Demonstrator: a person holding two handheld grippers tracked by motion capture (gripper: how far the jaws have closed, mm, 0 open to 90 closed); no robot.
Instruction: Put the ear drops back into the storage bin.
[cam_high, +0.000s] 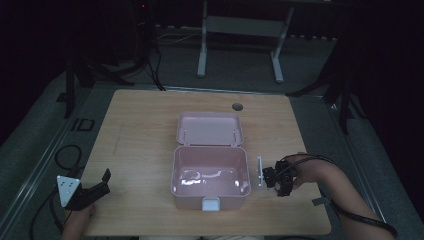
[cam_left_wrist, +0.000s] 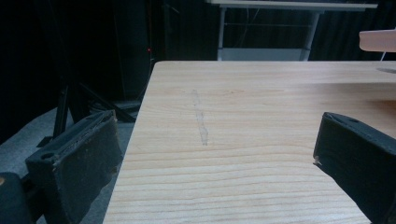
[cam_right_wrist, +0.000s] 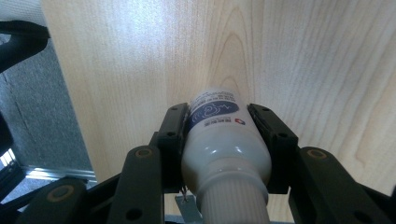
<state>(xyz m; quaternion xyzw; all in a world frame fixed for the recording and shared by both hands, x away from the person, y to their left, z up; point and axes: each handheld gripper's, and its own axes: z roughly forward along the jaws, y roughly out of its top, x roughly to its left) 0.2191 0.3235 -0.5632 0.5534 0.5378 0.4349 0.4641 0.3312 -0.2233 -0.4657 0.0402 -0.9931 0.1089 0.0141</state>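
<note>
Tongs (cam_right_wrist: 219, 135) on tube (cam_right_wrist: 223, 149), wrist bent inward

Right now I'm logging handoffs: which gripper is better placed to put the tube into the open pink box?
Right. The right gripper is already shut on the white tube, just beside the pink box. The left gripper is open, holding nothing, near the table's left edge.

Overhead forward-down; two near table (cam_high: 140, 125)

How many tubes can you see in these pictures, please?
1. A white tube is clamped between the right gripper's jaws, just right of the open pink box. None shows inside the box.
</note>
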